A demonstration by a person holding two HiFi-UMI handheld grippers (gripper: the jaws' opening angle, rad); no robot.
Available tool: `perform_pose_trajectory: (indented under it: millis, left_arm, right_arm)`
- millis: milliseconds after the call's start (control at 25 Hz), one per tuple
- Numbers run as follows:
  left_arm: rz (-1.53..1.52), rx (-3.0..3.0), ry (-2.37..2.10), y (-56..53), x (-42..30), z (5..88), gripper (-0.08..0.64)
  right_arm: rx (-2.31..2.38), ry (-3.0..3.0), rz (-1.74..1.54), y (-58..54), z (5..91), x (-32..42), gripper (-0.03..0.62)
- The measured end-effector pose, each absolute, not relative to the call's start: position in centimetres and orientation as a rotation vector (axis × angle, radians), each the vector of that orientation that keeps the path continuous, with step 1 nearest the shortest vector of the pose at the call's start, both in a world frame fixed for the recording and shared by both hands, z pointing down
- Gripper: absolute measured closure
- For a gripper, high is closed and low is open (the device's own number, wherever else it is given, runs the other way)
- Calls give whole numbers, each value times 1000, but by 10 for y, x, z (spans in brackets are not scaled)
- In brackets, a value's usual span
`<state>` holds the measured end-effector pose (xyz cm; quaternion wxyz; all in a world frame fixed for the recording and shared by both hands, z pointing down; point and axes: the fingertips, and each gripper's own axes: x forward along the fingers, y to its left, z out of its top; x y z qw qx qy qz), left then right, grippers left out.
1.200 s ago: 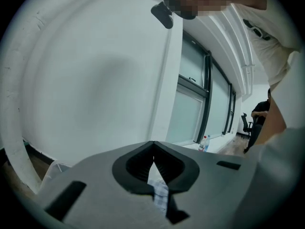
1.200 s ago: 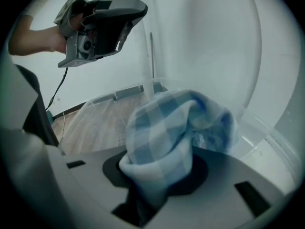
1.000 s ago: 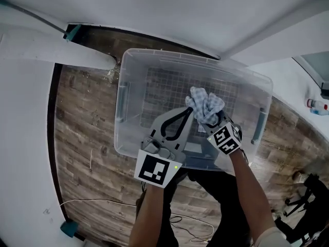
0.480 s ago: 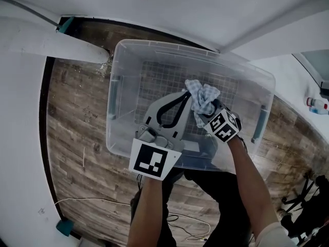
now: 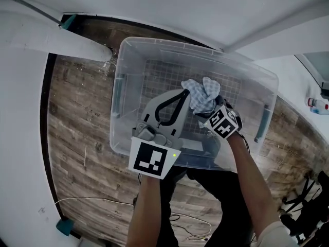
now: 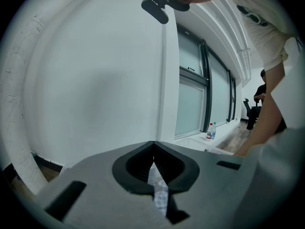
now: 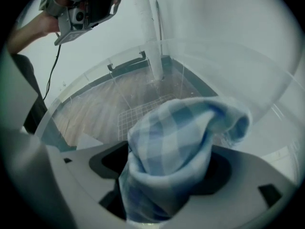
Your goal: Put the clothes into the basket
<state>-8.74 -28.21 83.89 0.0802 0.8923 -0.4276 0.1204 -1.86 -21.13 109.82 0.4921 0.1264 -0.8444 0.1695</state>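
A clear plastic basket (image 5: 123,76) stands on the wooden floor, with a grid pattern on its bottom. A blue-and-white checked cloth (image 5: 204,94) hangs bunched over the basket's inside, right of its middle. My right gripper (image 5: 209,108) is just below the cloth; its jaws are opening with the cloth (image 7: 181,142) still standing between them, and dark gaps show on both sides of it. My left gripper (image 5: 184,92) hovers over the basket beside the cloth, shut and empty, its tips meeting (image 6: 153,147).
White walls and a white ledge (image 5: 51,40) close in the basket at the back and left. A bottle (image 5: 317,105) stands on the sill at far right. A thin cable (image 5: 87,202) and a teal object (image 5: 68,227) lie on the floor near my legs.
The right gripper and the cloth have stayed over the basket's right half, shifting only slightly. The cloth bunch now sits a little wider and looser. The left gripper has barely moved.
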Motion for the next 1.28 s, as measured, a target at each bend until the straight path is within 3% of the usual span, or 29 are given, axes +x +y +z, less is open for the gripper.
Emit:
perform_pose_trajectory:
  millis: [80,240,1280]
  left_arm:
    - [371,2673,-1280,-281,-89,839,548]
    - [397,2688,-1282,-280,-90,838,548]
    - [122,2573,-1210,-267,-72,799,548]
  right_arm:
    - [328,-2029,399,-213,1101,-16,185]
    - [374,-2000,379,-221,1100,-10,133]
    - [420,-2123,336,-207,1048,-39,130]
